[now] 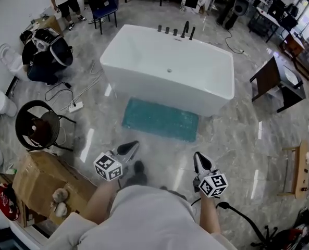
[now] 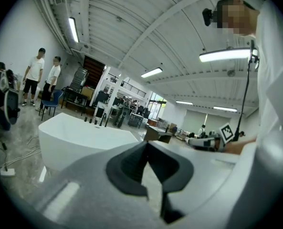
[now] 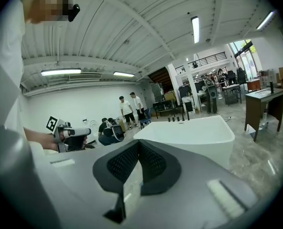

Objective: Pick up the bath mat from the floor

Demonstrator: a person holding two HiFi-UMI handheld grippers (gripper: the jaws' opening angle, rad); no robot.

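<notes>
Your left gripper and right gripper carry closed, empty jaws — the bath mat lies ahead, unreached.

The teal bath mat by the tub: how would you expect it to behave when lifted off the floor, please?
The bath mat lies flat and thin, so it is probably floppy and will sag if pinched at one edge. It looks light for its size. On the glossy floor it may slide rather than bunch when nudged.
</notes>
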